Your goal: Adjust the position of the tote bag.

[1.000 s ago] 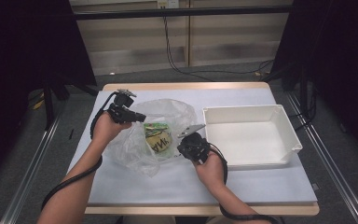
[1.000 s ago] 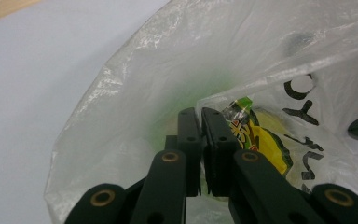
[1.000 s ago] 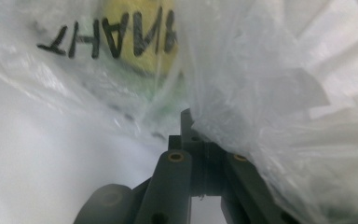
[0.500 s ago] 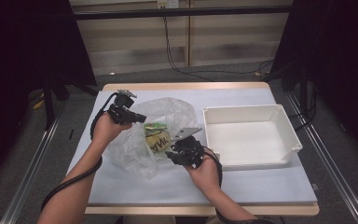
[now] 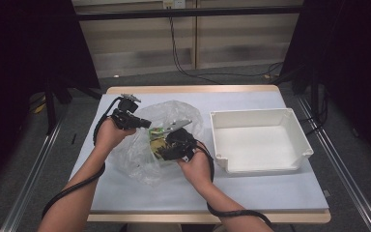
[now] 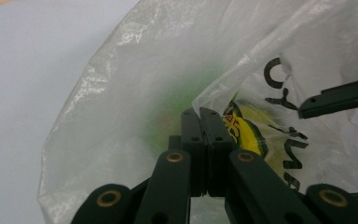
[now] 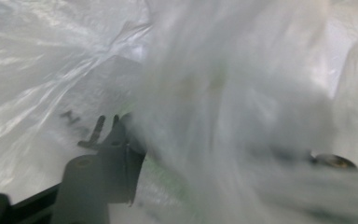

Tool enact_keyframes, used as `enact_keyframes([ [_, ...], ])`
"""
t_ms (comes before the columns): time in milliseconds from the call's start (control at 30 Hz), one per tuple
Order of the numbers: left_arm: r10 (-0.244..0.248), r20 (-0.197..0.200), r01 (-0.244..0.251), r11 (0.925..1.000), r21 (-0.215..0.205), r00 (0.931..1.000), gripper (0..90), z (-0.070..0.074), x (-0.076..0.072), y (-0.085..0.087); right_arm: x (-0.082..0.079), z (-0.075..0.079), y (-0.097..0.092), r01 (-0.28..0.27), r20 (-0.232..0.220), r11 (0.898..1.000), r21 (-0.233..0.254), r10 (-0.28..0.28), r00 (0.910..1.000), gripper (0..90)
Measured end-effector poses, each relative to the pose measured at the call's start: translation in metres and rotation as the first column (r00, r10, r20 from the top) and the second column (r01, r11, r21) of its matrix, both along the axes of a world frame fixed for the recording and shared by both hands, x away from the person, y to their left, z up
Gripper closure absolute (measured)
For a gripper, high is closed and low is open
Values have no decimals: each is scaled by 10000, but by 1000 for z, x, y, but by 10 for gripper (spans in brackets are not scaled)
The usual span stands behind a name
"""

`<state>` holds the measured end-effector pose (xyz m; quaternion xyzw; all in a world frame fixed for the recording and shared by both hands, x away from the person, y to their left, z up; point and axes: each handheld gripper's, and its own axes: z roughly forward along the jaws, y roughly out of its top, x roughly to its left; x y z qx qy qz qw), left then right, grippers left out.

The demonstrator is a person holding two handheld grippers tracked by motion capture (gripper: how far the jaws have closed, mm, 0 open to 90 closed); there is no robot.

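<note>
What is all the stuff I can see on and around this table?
plastic bag: one, clear, crumpled on the table left of centre
packet: one, yellow and green with black print, inside the bag
bin: one, white, open-topped, on the table's right half
table: one, pale top with wooden edge
cables: black, hanging on the far wall
left gripper: black, shut on the bag's edge
right gripper: black, jaws just opening, pushed into the bag
forearms: two, entering from the bottom

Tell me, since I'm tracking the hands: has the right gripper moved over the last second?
Yes. In the high view the right gripper has shifted left, away from the white bin, into the plastic bag, its jaws just opening.
</note>
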<state>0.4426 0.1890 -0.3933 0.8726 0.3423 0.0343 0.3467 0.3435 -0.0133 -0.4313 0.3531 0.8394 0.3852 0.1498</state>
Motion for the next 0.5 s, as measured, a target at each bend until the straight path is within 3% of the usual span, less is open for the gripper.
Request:
enact_keyframes([
  [33, -39, 17, 39, 10000, 51, 10000, 894, 0, 1, 1, 3, -2, 2, 59, -196, 10000, 46, -58, 9998, 340],
  [100, -266, -6, 266, 9993, 247, 9996, 894, 1, 2, 3, 7, -4, 5, 67, -103, 9999, -101, -68, 9999, 328],
  [367, -21, -108, 22, 10000, 67, 9999, 896, -4, 1, -1, 24, -18, 13, 108, -176, 9994, -340, -114, 9998, 312],
  [433, -147, -93, 149, 9997, 193, 9998, 897, -4, 2, 0, 26, -20, 13, 174, -207, 9990, -416, -183, 9996, 311],
  [467, -502, -159, 510, 9974, 507, 9986, 897, -4, 3, 2, 29, -25, 13, 233, -227, 9983, -537, -246, 9994, 318],
  [500, -437, -144, 443, 9978, 493, 9989, 897, -4, 3, 1, 30, -27, 13, 191, -231, 9975, -683, -207, 9995, 321],
])
